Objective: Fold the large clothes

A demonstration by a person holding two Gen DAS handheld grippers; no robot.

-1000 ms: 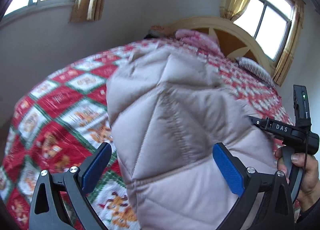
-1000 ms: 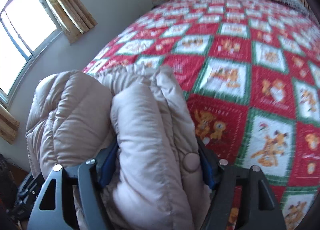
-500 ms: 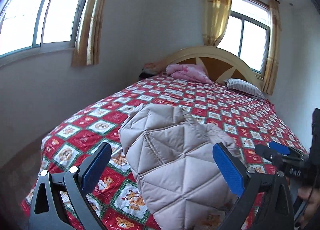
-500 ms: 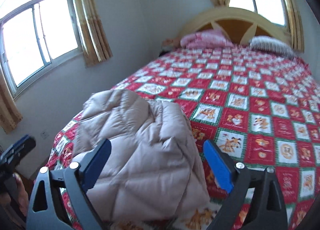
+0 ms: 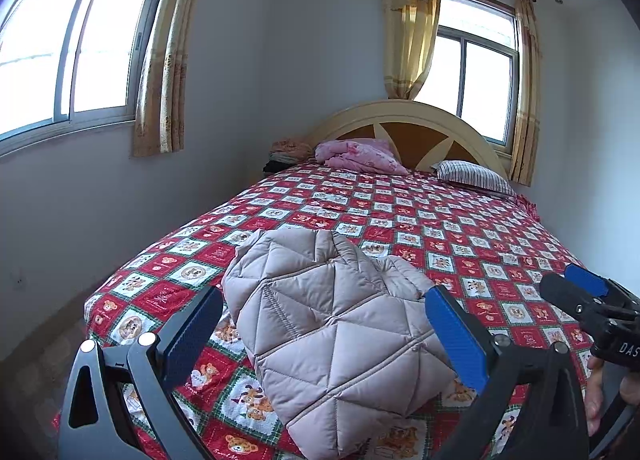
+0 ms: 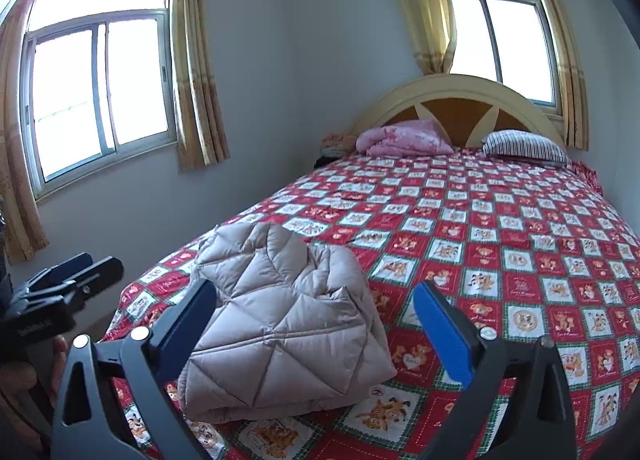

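A beige quilted puffer jacket (image 5: 332, 328) lies folded in a thick bundle near the foot corner of the bed, on the red patterned bedspread (image 5: 460, 228). It also shows in the right wrist view (image 6: 288, 320). My left gripper (image 5: 324, 336) is open and empty, held back above the bundle. My right gripper (image 6: 316, 328) is open and empty too, also drawn back from the jacket. The right gripper shows at the right edge of the left wrist view (image 5: 588, 300). The left gripper shows at the left edge of the right wrist view (image 6: 60, 284).
A pink blanket (image 5: 360, 156) and a striped pillow (image 5: 472, 176) lie at the curved wooden headboard (image 5: 408, 128). Walls with curtained windows (image 5: 80, 48) stand left and behind the bed. The floor (image 5: 36, 372) lies left of the bed's foot.
The right gripper let go of the jacket and opened. Both grippers pulled back and up from the bed, so the folded jacket now looks smaller and lies free.
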